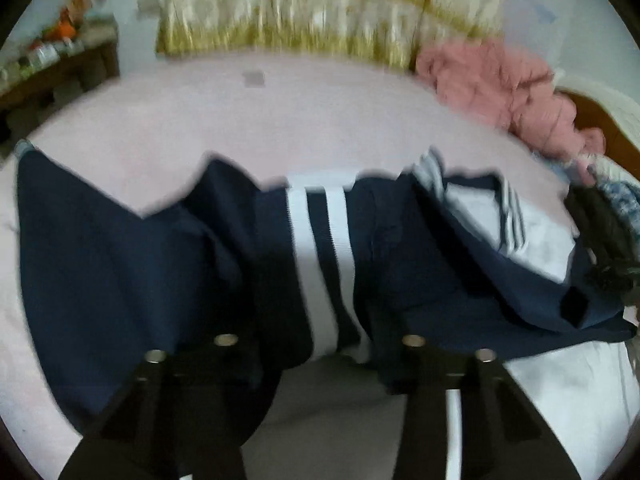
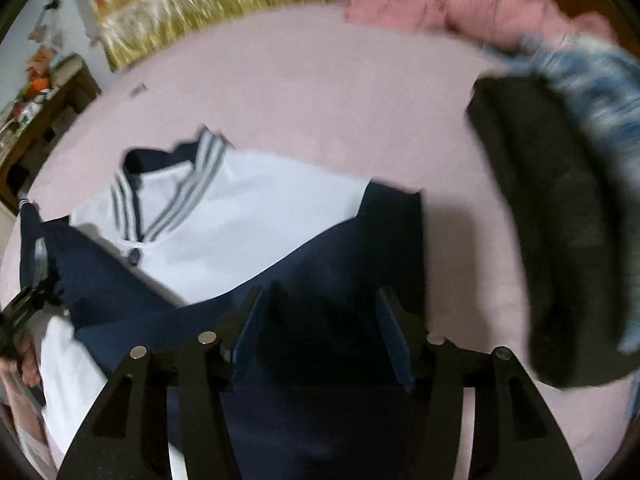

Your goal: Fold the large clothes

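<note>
evidently mid-fold: on the bed (image 2: 320,92), both jaws stood apart over the jacket (image 2: 248,216), holding nothing; next, grip its sleeve (image 1: 320,248).

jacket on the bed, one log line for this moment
navy-white jacket spread on pink bed | left gripper over sleeve | right gripper open over hem
</note>
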### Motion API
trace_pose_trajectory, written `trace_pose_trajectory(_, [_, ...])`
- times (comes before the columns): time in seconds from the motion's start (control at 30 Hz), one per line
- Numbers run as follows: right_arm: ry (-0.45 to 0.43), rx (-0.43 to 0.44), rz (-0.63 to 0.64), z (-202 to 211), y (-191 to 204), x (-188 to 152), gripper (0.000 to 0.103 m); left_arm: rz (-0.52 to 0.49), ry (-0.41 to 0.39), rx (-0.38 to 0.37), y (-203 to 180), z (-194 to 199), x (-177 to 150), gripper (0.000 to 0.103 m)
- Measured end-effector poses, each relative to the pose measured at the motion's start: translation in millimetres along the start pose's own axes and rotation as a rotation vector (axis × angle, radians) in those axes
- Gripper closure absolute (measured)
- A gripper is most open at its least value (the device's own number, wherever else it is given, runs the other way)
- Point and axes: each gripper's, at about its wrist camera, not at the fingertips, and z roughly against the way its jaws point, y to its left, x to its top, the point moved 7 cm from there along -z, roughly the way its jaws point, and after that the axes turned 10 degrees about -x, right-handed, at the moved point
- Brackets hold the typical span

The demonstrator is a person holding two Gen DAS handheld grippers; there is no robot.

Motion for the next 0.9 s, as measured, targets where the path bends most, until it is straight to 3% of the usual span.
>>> trace_pose_trajectory(0.03, [0.027, -0.004, -0.001, -11, 1, -1, 0.054, -0.006, -0.032, -0.036, -3, 5, 2, 0.080])
trace_pose_trajectory(0.07, [0.020, -0.040, 0.003, -17, 1, -1, 0.077, 0.000, -0.048, -0.044, -2, 8, 4, 0.081])
trace_pose_trajectory(0.1, [-0.021, -0.081, 0.020, -17, 0, 2, 0.092, 0.013, -0.047, -0.038, 1, 7, 4, 0.081])
trace_pose_trajectory(0.13, [-0.077, -0.111, 0.030, -12, 1, 6, 0.100, 0.032, -0.036, -0.031, 5, 5, 3, 0.082])
trace_pose_trajectory(0.27, [-0.421, -0.224, -0.153, 48, -32, 22, 0.101, 0.055, -0.037, -0.033, 10, 6, 3, 0.082])
trace_pose_trajectory(0.33, [-0.423, -0.205, -0.226, 50, -49, 27, 0.101, 0.053, 0.020, -0.009, 11, -6, -1, 0.082])
trace_pose_trajectory(0.4, [-0.309, -0.227, -0.236, 21, -60, 27, 0.101, 0.045, 0.092, 0.009, 10, -20, -6, 0.082])
trace_pose_trajectory(0.5, [-0.168, -0.304, -0.204, -16, -64, 21, 0.098, 0.031, 0.104, 0.031, 9, -23, -7, 0.079])
trace_pose_trajectory(0.53, [-0.160, -0.319, -0.201, -18, -64, 20, 0.095, 0.033, 0.104, 0.029, 9, -24, -8, 0.078])
trace_pose_trajectory(0.6, [-0.218, -0.344, -0.204, -2, -65, 22, 0.080, 0.044, 0.097, 0.006, 7, -24, -8, 0.075])
trace_pose_trajectory(0.63, [-0.265, -0.367, -0.209, 13, -67, 22, 0.057, 0.055, 0.089, -0.014, 8, -23, -8, 0.074])
trace_pose_trajectory(0.67, [-0.326, -0.397, -0.207, 31, -68, 20, 0.041, 0.068, 0.080, -0.030, 10, -22, -8, 0.072])
trace_pose_trajectory(0.73, [-0.424, -0.420, -0.185, 66, -64, 13, 0.040, 0.070, 0.062, -0.045, 10, -17, -8, 0.072])
trace_pose_trajectory(0.83, [-0.481, -0.320, -0.170, 107, -47, -7, 0.038, 0.002, -0.008, -0.028, 1, 3, -6, 0.071])
trace_pose_trajectory(0.87, [-0.496, -0.271, -0.167, 119, -40, -18, 0.034, -0.032, -0.047, -0.018, -4, 13, -5, 0.065])
trace_pose_trajectory(0.9, [-0.508, -0.229, -0.158, 128, -31, -29, 0.032, -0.063, -0.098, -0.006, -10, 26, -5, 0.049])
